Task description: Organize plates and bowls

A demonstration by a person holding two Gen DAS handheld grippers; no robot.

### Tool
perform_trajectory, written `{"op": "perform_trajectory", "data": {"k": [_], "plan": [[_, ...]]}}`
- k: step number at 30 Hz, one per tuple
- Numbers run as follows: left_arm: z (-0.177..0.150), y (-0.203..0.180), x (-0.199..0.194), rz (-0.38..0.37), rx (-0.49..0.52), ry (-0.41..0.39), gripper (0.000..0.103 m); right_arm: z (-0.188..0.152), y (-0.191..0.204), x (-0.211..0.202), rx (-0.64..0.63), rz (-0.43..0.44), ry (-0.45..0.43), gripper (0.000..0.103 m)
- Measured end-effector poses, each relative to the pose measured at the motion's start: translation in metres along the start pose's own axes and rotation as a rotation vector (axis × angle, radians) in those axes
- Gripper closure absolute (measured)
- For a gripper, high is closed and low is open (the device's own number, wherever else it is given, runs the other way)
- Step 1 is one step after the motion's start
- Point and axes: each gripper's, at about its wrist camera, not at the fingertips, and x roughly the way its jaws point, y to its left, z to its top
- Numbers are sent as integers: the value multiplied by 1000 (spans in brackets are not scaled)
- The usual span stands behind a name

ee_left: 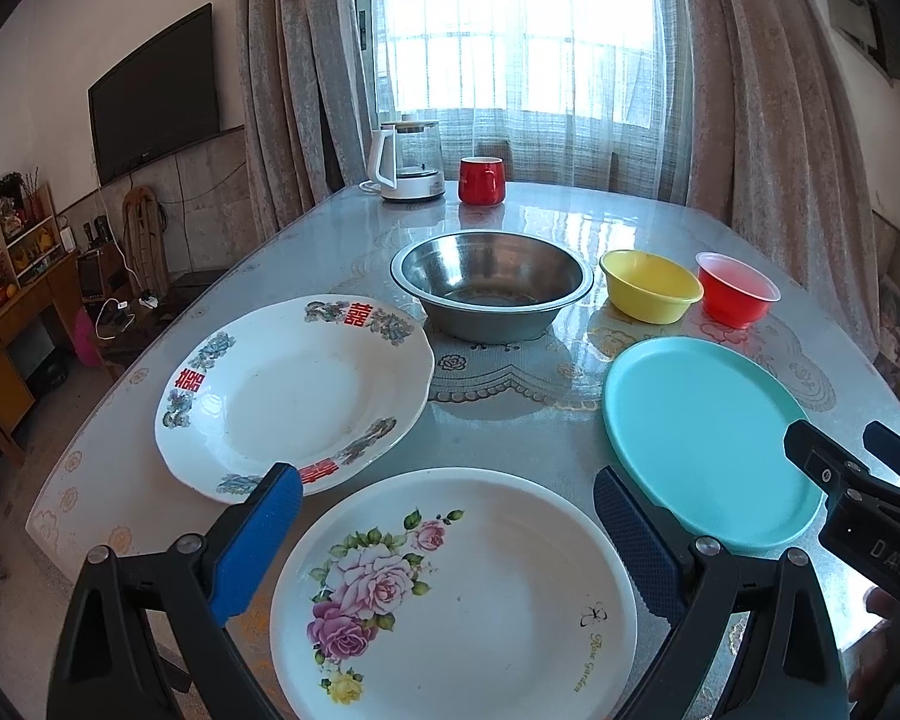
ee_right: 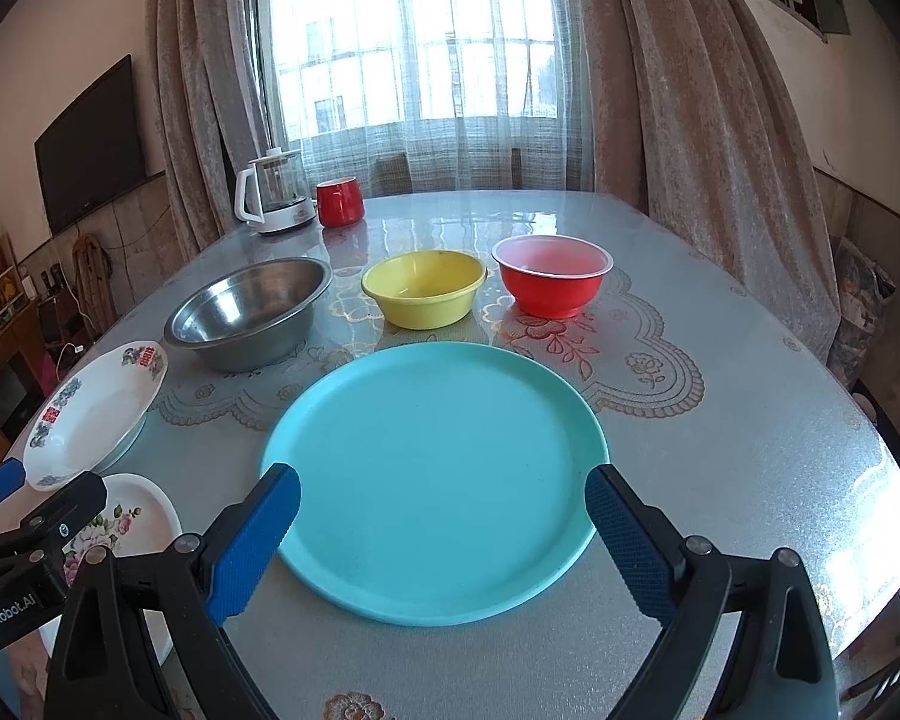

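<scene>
My left gripper [ee_left: 447, 516] hangs open above a white plate with pink roses [ee_left: 450, 594] at the table's near edge. Beyond it to the left lies a white plate with red characters [ee_left: 294, 390]. My right gripper [ee_right: 444, 510] is open over the near part of a teal plate [ee_right: 435, 504], also seen as the teal plate [ee_left: 708, 438] in the left wrist view. Further back stand a steel bowl [ee_right: 249, 312], a yellow bowl [ee_right: 424, 288] and a red bowl [ee_right: 551, 273], side by side. Neither gripper holds anything.
A glass kettle [ee_left: 405, 162] and a red mug [ee_left: 481, 180] stand at the far end of the table [ee_right: 720, 450]. Curtains and a window lie behind. A wall television [ee_left: 153, 96] and shelves are on the left.
</scene>
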Motion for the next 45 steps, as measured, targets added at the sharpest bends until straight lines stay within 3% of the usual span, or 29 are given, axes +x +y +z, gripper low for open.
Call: {"op": "perform_trajectory", "data": {"k": [30,34,39,45], "plan": [[13,-23,14,-60,56,39,5,-1,-37,10,110,14,20,5],[23,-29,21,-131,75,68,6,1,-58,14,161,0,37,5],[30,-46,34,-213,114,112,12,5,-81,20,204,12,51,8],[41,-73,52,-253,178,153,35,9,-91,38,203,28,105,20]]}}
